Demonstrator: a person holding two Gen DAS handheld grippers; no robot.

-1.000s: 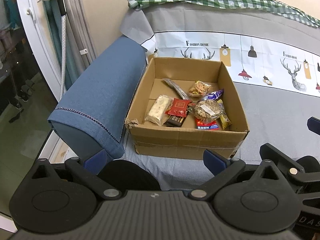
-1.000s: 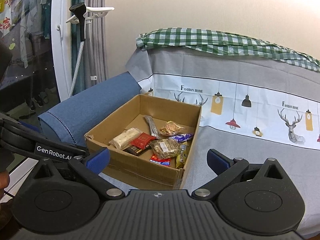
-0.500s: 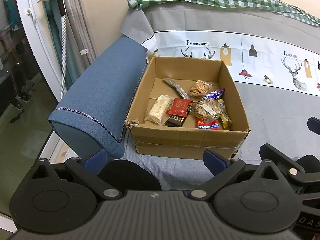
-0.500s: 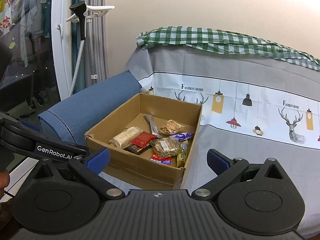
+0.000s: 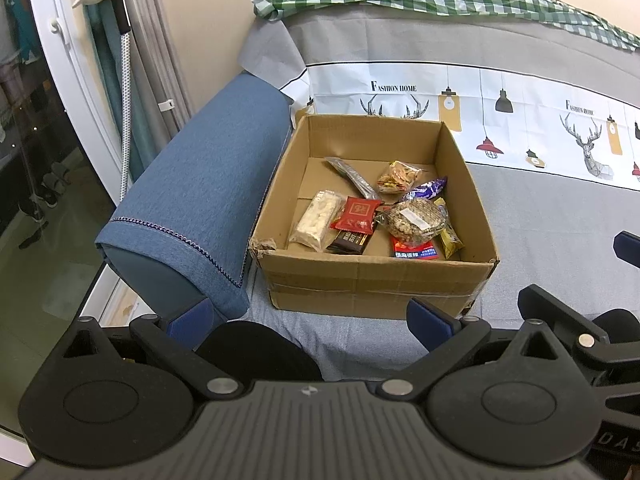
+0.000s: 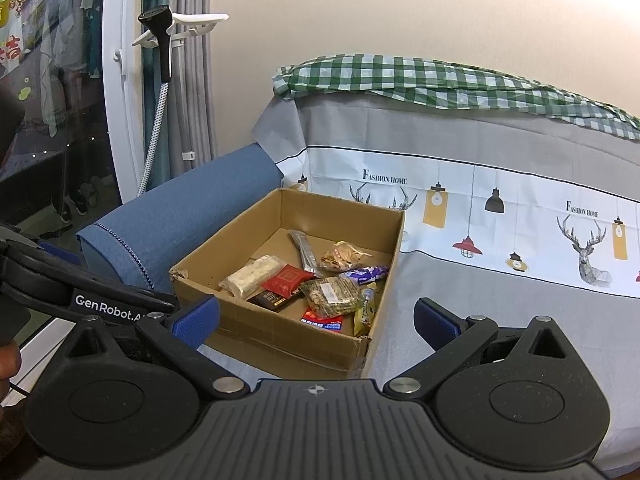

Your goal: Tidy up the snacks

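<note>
An open cardboard box (image 5: 372, 284) (image 6: 280, 336) sits on the grey sofa seat and holds several wrapped snacks: a pale nougat bar (image 5: 318, 220), a red packet (image 5: 355, 214) (image 6: 289, 280), a round grain cake (image 5: 416, 218) (image 6: 330, 292), a purple wrapper (image 5: 428, 188) and a long grey stick pack (image 5: 352, 176). My left gripper (image 5: 310, 320) hovers open in front of the box, nothing between its blue fingertips. My right gripper (image 6: 316, 316) is also open and empty, just before the box's near right corner.
The blue sofa arm (image 5: 200, 200) borders the box on the left. A printed grey cover (image 6: 500, 208) drapes the backrest, with a green checked cloth (image 6: 440, 84) on top. A garment steamer (image 6: 160, 52) and glass door stand at left. Grey seat (image 5: 552, 240) extends right of the box.
Both views have shifted only slightly; the right gripper has risen a little. The box and snacks have not moved, and both grippers stay open.
</note>
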